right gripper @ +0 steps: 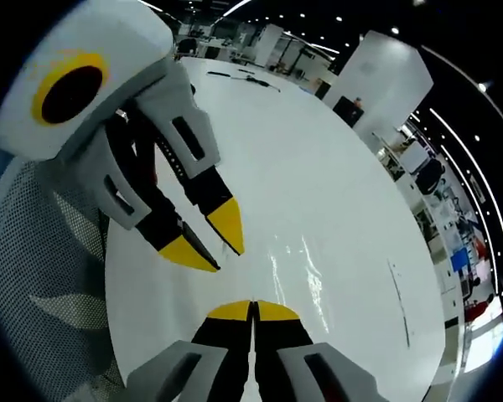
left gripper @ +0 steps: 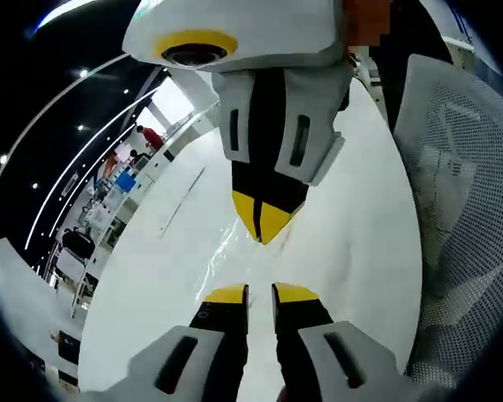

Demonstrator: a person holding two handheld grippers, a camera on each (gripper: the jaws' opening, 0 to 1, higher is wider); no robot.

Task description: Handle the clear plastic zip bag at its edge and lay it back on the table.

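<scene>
- Clear plastic zip bag [left gripper: 235, 239] lies flat on the white worktop [left gripper: 360, 209], between the two grippers; it reads only as glare streaks and faint creases, and its outline is hard to trace.
- Left gripper [left gripper: 260, 293]: jaws slightly apart with a narrow slot between the yellow tips, nothing held. In the right gripper view it comes in from the left with the same small gap.
- The bag's glossy patch [right gripper: 306, 272] sits just beyond the right gripper's tips, resting on the worktop.
- Right gripper [right gripper: 253, 310]: jaws pressed together. Can't tell if a film edge is pinched between them.
- Handling guess: very light, limp, slick film. It will sag and slide, so pinch a single edge, ideally the stiffer zip strip, and lower it slowly.
- Mesh chair back [left gripper: 461, 209] is beside the worktop edge, well clear of the bag.
</scene>
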